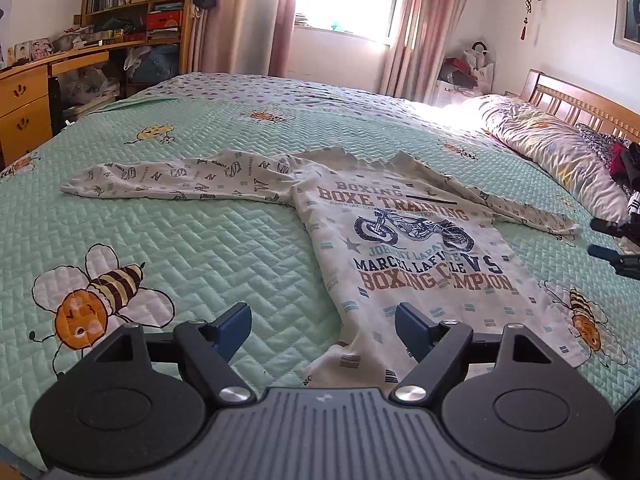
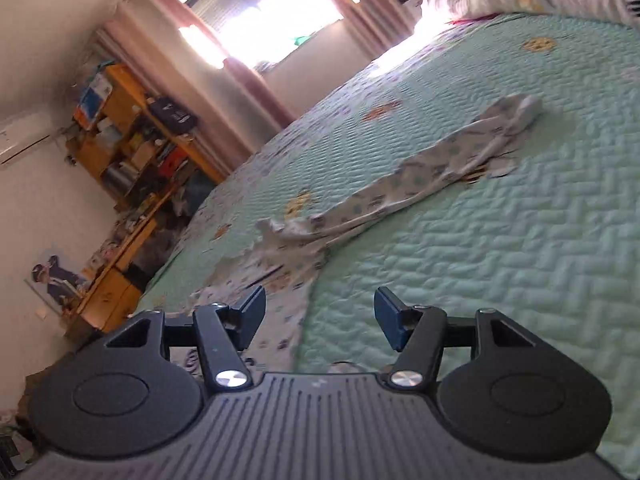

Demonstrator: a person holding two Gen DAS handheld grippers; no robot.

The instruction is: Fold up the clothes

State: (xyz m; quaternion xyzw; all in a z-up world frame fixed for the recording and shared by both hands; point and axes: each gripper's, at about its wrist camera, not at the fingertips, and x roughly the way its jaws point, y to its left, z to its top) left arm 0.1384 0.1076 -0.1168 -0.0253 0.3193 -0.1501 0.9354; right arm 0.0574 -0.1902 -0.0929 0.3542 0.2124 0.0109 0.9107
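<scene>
A white printed long-sleeved shirt [image 1: 404, 248] is being shown spread face-up on the green quilted bed [image 1: 200, 248]; its long axis is running from the near hem to the far collar, with one sleeve stretched far left and the other angled right. The left gripper [image 1: 323, 330] is being held just above the near hem, jaws parted and empty; it is judged the nearer one. The right gripper [image 2: 320, 318] is being held tilted over the shirt's right edge, jaws likewise apart, nothing gripped.
</scene>
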